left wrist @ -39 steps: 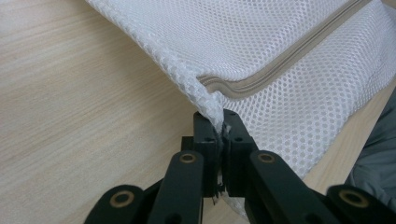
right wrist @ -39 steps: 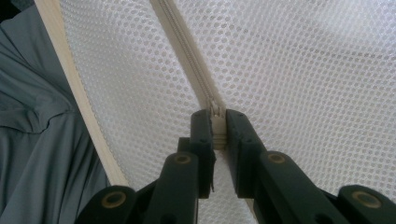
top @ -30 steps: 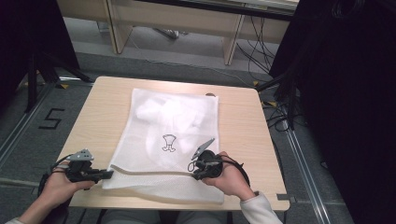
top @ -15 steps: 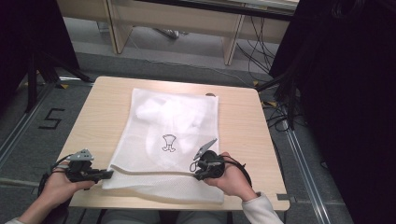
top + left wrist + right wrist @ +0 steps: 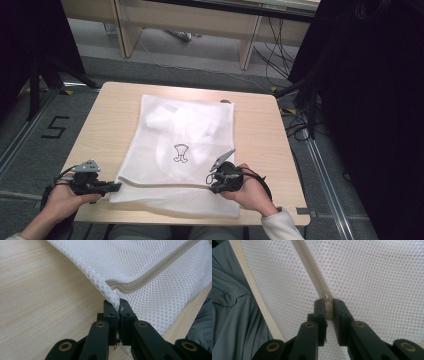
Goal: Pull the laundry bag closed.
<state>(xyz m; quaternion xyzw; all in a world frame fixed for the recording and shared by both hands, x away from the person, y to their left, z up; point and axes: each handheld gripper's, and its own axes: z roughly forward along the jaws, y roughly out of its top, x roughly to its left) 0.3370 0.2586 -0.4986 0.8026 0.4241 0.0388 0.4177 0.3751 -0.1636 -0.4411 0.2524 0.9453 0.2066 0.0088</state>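
- My left hand rests at the near left corner of the table, with my left gripper lying low and pointing right along the near edge.
- My right hand sits at the near right, wrist bent inward, and my right gripper points left toward the other one; its grey plate tilts up above it.
- The mesh laundry bag is white, honeycomb-netted and see-through, spread flat over the middle of the table, with a small dark drawing near its centre and pale folded cloth showing through at its far end.
- A beige zipper runs left to right across the bag's near end — slightly wavy.
- My left gripper's jaws are pressed together on the bag's near left corner, where the zipper tape ends.
- My right gripper's jaws are clamped on the zipper pull, at the right end of the zipper.
- The bag stretches between my two grippers, and most of it lies beyond them.
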